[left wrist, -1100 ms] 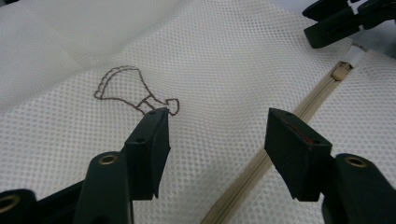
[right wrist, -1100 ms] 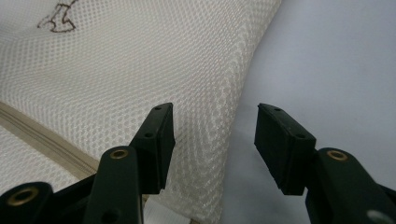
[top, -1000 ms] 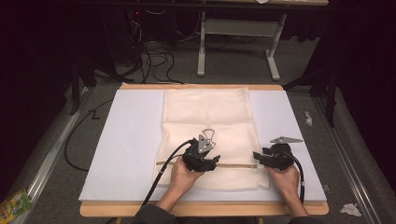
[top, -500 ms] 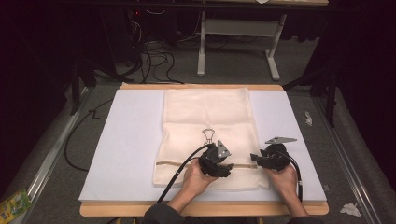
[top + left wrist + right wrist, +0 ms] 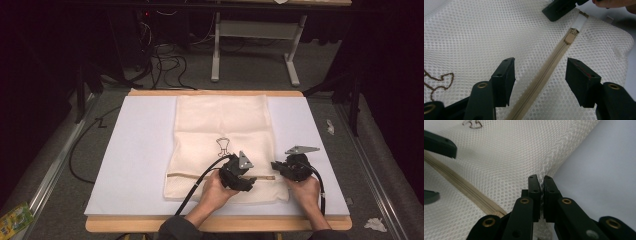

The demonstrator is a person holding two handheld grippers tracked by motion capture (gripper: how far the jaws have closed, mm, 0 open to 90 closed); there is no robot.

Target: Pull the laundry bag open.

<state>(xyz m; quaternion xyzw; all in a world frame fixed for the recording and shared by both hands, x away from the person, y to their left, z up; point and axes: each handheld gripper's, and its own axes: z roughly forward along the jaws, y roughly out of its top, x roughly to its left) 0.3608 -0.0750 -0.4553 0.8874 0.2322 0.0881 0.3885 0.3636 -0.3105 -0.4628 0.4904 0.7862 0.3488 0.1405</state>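
Straddling beige zipper (image 5: pixel 544 77) of cream mesh laundry bag (image 5: pixel 220 125) near worktop's front edge, left gripper (image 5: pixel 540 75) wide. Right gripper (image 5: pixel 541 195) pinches bag's right edge taut. Advice: slide left along zipper, close squarely on tan pull (image 5: pixel 569 38), keep tension.

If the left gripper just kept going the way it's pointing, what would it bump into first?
Probably the zipper pull: the open left gripper straddles the zipper of the mesh bag, and the pull lies ahead. How high the jaws ride is unclear.

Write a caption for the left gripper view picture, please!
Open left gripper straddling the mesh bag's tan zipper.
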